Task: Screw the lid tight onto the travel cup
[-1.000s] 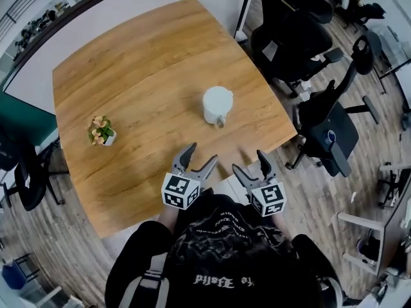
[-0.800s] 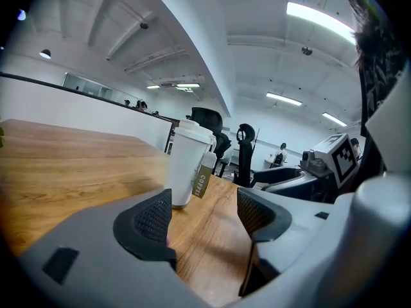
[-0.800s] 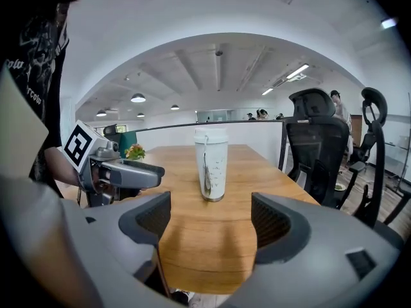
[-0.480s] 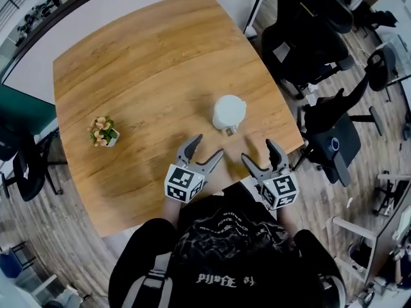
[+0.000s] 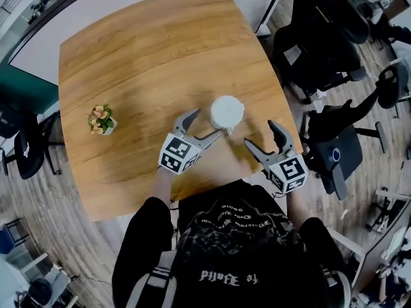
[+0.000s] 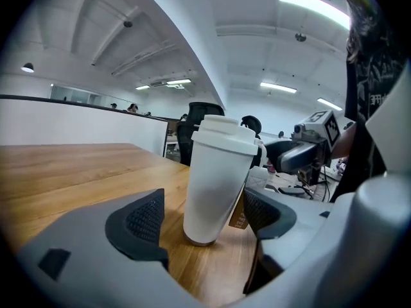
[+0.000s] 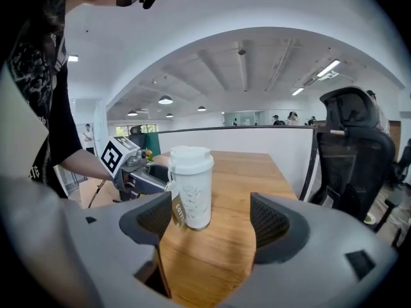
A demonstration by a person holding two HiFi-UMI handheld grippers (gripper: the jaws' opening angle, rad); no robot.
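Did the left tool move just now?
Yes: from the table's near edge the left tool went forward, up to the cup; its jaws, just opening wider, have nothing between them yet.

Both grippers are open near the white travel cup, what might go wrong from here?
The left gripper, whose jaws have just been opening, has nothing between them yet. The travel cup stands free just past their tips, so a nudge might tip it. Its hanging tag might get pinched under a pad and weaken the grip.

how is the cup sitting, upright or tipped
Upright: the cup stands on its base on the table, lid on top.
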